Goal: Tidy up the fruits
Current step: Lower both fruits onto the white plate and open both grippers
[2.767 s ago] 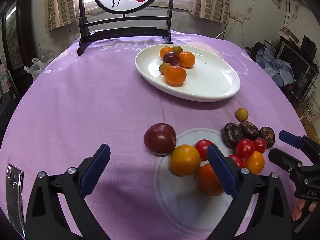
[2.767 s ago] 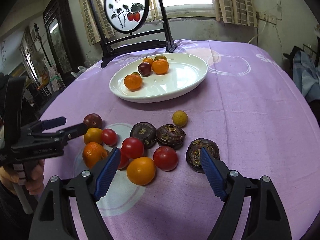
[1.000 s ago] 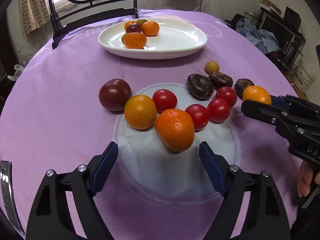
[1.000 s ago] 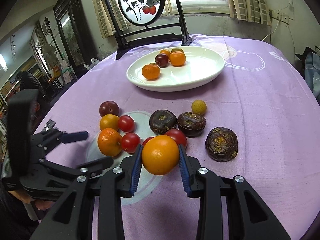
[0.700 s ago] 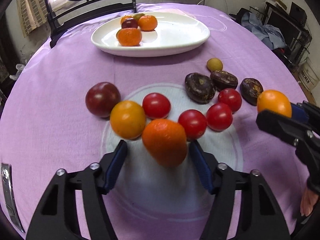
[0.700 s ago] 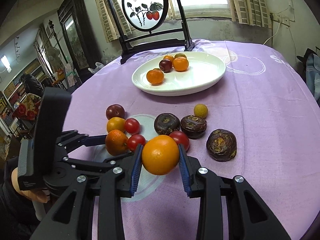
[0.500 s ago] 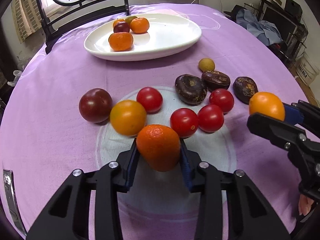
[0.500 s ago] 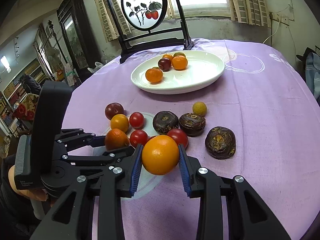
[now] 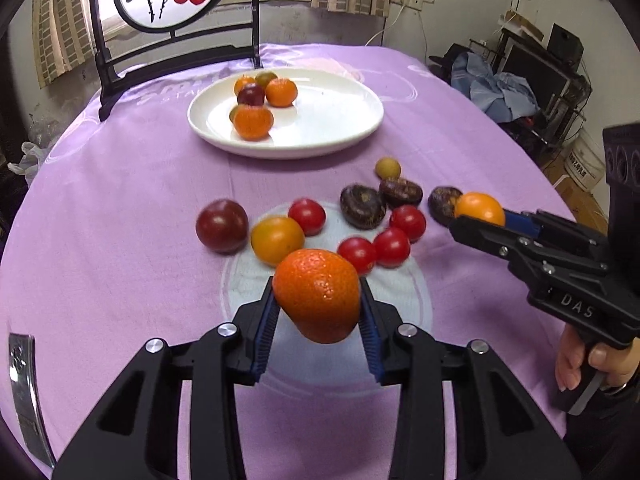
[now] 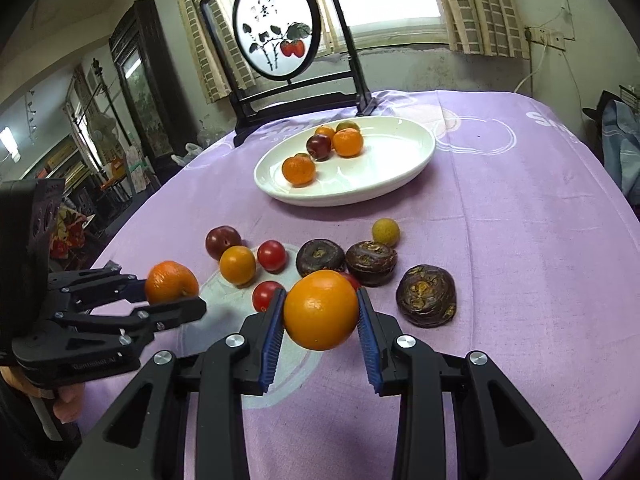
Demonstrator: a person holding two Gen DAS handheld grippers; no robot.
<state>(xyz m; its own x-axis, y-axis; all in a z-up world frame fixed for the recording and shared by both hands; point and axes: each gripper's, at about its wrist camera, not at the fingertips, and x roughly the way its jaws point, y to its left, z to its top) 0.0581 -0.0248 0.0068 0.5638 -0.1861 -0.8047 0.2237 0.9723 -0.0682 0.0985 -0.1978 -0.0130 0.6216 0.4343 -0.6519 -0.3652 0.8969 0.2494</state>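
Observation:
My left gripper (image 9: pixel 318 304) is shut on a bumpy deep-orange mandarin (image 9: pixel 318 294) and holds it clear above the purple cloth; the same fruit (image 10: pixel 171 282) shows in the right wrist view. My right gripper (image 10: pixel 321 312) is shut on a smooth yellow-orange orange (image 10: pixel 321 310), seen from the left wrist at the right (image 9: pixel 479 208). Beyond both stands a white oval plate (image 9: pixel 340 136) with several small oranges and a dark plum (image 9: pixel 251 94). Loose on the cloth lie red tomatoes (image 9: pixel 392 246), a yellow tomato (image 9: pixel 277 239) and a dark plum (image 9: pixel 222 225).
Three dark wrinkled fruits (image 10: pixel 426 290) and a small yellow fruit (image 10: pixel 385 232) lie right of the tomatoes. A black-framed round painted screen (image 10: pixel 276 36) stands at the table's far edge. A hand (image 9: pixel 580 364) grips the right tool's handle. Furniture and clutter surround the table.
My left gripper closed on the mandarin and lifted it off the cloth. The right gripper stayed nearly still, holding its orange throughout.

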